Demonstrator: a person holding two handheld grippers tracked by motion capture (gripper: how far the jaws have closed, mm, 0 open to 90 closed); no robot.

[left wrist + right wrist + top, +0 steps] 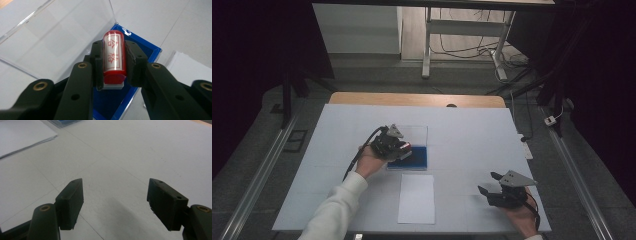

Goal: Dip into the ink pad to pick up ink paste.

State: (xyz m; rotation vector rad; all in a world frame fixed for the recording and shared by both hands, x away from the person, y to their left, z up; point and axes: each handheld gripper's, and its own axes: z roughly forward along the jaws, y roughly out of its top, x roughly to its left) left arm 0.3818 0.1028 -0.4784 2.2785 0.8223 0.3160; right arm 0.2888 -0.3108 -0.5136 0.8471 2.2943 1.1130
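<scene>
Left hand-held gripper (113, 62): jaws drawn in and clamped on the red stamp (114, 56), one pad on each long side of its body. Stamp is a short cylinder with a clear sleeve and red characters printed along its length. In the left gripper view its long axis runs 6 to 12 o'clock, in line with the jaws; the rounded end points to 12, the flat white base sits at 6, between the pad roots.

Stamp is over the blue ink pad tray (147, 51), whose clear lid (57, 37) stands open toward 10 o'clock. Whether the stamp touches the pad cannot be told.

High view: left hand-held gripper (404, 146) sits at the tray's 9 o'clock edge, near the middle of the tabletop (472, 130). White paper sheet (416, 198) lies at 6 o'clock of the tray, just apart from it.

Right hand-held gripper (115, 202): jaws wide apart, nothing between them, bare tabletop beneath. In the high view it (490, 183) lies at 4 o'clock of the tray, well apart.
</scene>
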